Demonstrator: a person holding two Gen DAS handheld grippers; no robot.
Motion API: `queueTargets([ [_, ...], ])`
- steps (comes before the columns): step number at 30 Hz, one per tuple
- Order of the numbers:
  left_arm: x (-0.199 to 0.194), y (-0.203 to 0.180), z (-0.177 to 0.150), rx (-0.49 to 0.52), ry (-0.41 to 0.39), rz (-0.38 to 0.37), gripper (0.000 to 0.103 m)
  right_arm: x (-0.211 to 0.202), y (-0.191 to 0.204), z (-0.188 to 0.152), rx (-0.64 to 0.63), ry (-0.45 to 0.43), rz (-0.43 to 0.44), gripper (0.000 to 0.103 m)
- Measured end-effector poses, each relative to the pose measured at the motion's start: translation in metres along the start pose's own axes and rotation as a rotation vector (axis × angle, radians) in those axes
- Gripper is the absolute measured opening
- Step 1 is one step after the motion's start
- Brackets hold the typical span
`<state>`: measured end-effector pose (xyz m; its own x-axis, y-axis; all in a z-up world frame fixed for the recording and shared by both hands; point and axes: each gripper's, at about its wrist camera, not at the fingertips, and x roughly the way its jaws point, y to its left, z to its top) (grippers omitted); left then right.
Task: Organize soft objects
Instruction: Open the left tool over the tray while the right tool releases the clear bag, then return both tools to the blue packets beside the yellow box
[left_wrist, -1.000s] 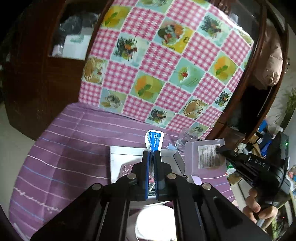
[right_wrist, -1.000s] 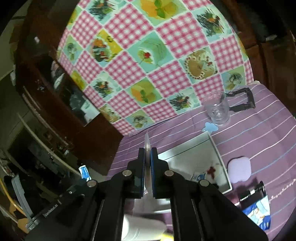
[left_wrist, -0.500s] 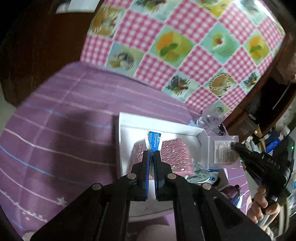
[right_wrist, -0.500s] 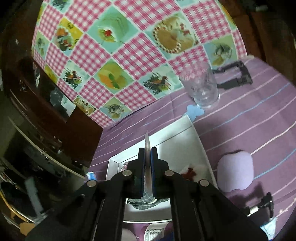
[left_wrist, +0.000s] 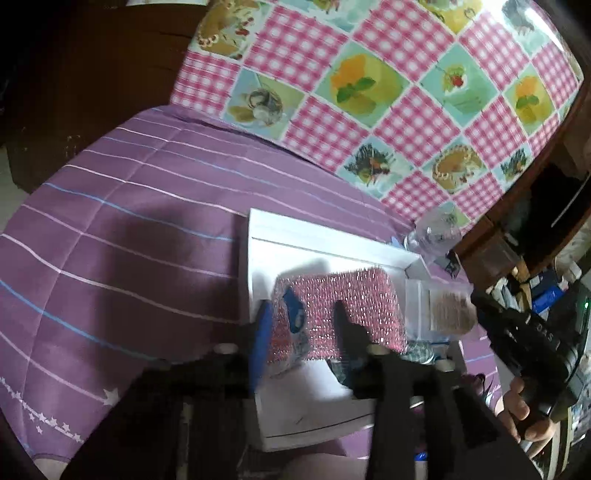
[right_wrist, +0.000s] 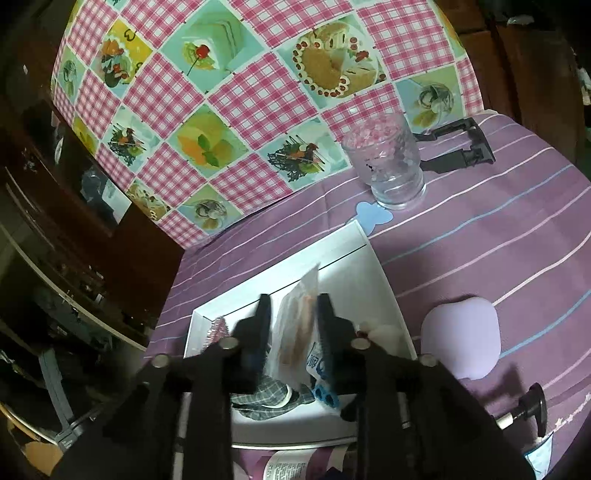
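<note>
Both tongs over the white box (right_wrist: 384, 280), which sits on a purple striped cloth (left_wrist: 122, 236) covering the table.

Left tongs (left_wrist: 301, 315): jaws have just been opening, now apart. A small blue-and-white sachet (left_wrist: 293, 319) lies between them, resting on the pink glittery pouch (left_wrist: 354, 302) inside the box; pads not pressing it.

Right tongs (right_wrist: 291, 306): jaws have just been opening, now apart. A clear plastic packet (right_wrist: 297, 325) with brownish contents stands upright between them, loose, its lower end in the box. Same packet seen from the left wrist camera at the box's right side.

Also in the box: checked grey fabric (right_wrist: 266, 402), a white soft item with a red spot (right_wrist: 384, 334).

Outside it: lilac pad (right_wrist: 461, 339) just beside the right wall, drinking glass (right_wrist: 388, 162) beyond the far corner. Checked pink oilcloth (right_wrist: 236, 92) stands behind.
</note>
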<state>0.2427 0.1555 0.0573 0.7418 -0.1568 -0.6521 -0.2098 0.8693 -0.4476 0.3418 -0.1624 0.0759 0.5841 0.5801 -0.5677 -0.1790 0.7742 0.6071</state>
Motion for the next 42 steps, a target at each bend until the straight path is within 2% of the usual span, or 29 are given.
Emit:
queueTargets([
  [2, -0.006, 0.001, 0.002, -0.009, -0.032, -0.004, 0.058, -0.002, 0.000, 0.000, 0.009, -0.009, 0.004, 0.042],
  [7, -0.020, -0.006, 0.005, 0.027, -0.078, 0.026, 0.065, -0.006, 0.003, 0.002, 0.000, -0.015, 0.014, 0.046],
  [15, -0.036, -0.015, 0.011, 0.074, -0.133, 0.098, 0.065, -0.014, 0.013, 0.001, -0.057, -0.036, -0.032, 0.046],
  [18, -0.051, -0.018, 0.014, 0.088, -0.168, 0.125, 0.065, -0.021, 0.025, -0.002, -0.133, -0.046, -0.073, 0.046],
  [23, -0.096, -0.033, 0.010, 0.117, -0.252, 0.188, 0.065, -0.054, 0.052, -0.013, -0.287, -0.116, -0.163, 0.046],
  [27, -0.133, -0.062, -0.011, 0.199, -0.299, 0.224, 0.065, -0.088, 0.065, -0.025, -0.361, -0.140, -0.205, 0.046],
  [31, -0.156, -0.090, -0.032, 0.252, -0.298, 0.174, 0.075, -0.118, 0.068, -0.035, -0.382, -0.157, -0.236, 0.046],
  [34, -0.167, -0.113, -0.052, 0.286, -0.263, 0.144, 0.075, -0.143, 0.068, -0.044, -0.401, -0.160, -0.254, 0.046],
  [42, -0.165, -0.149, -0.109, 0.389, -0.173, 0.140, 0.075, -0.182, 0.057, -0.066, -0.405, -0.158, -0.300, 0.046],
])
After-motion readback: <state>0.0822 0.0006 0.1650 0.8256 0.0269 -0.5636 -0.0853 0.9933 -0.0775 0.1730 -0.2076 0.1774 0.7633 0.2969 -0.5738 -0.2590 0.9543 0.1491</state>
